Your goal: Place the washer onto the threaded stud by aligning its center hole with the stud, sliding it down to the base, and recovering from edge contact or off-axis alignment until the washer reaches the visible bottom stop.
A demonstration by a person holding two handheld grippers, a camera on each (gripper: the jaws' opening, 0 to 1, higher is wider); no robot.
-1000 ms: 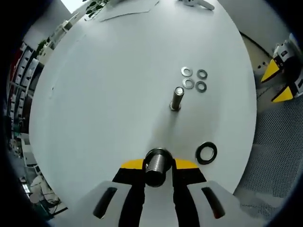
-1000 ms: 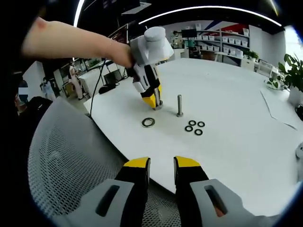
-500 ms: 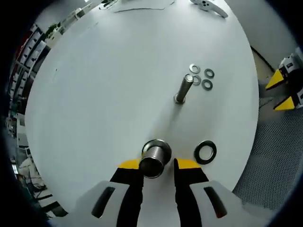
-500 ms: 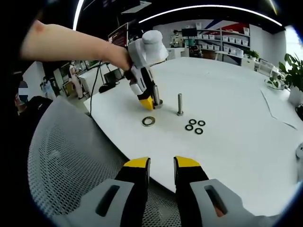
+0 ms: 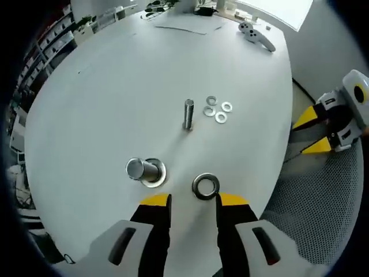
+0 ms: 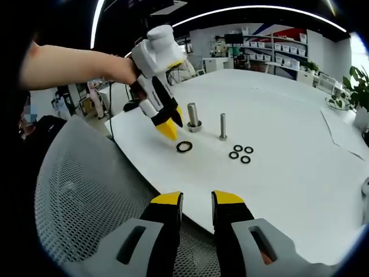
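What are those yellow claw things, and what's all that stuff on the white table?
The claws are two grabbing tools, one held in each of a person's hands. Each carries a camera, so each picture looks out along one tool. In the left gripper view, the left gripper is open and empty above a large washer. Nearby stand a thick stud with a ring at its base and a thin stud, beside three small washers. The right gripper view shows the right gripper, also open, over a mesh chair by the table.

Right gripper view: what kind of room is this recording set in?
Probably an office or lab showroom: a large white table, a grey mesh chair beside it, and display shelving along the far wall.
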